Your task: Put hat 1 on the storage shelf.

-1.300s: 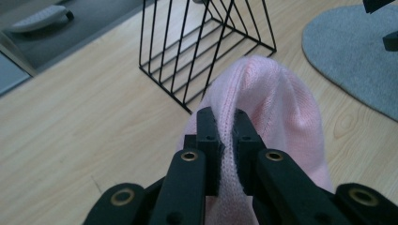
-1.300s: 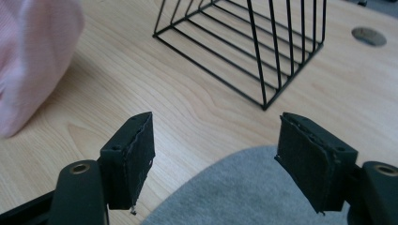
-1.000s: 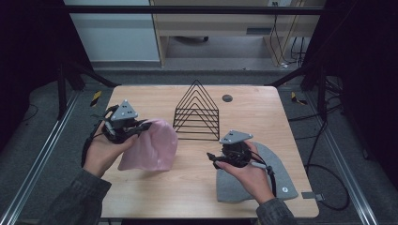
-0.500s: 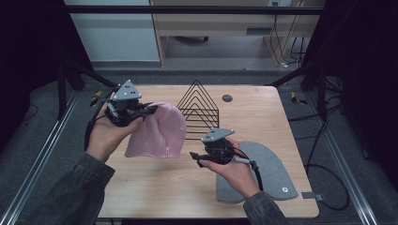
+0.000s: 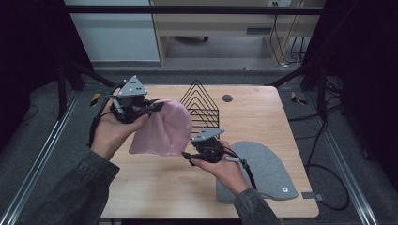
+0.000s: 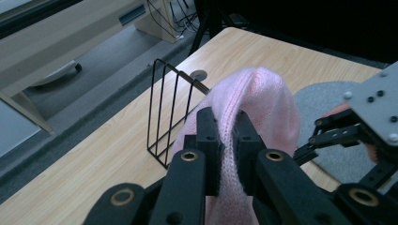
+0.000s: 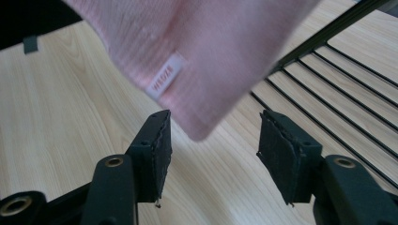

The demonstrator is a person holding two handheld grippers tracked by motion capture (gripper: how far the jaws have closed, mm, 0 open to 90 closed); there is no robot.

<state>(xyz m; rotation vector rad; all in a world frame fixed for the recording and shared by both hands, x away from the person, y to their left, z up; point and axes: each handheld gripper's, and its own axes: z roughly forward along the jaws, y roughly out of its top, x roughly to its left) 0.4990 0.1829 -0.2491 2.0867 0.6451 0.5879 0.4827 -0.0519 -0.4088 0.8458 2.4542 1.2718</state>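
Pink knit beanie hung above the table's left half, pinched at its top edge by the left gripper. Right gripper, jaws just closing, stood spread beneath its lower corner, near the wire rack.

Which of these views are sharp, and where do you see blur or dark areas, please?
High view: dim, with black margins, and the table evenly lit. Left gripper view: pink hat sharp, near fingers soft. Right gripper view: the hat is blurred and the rack slightly soft.
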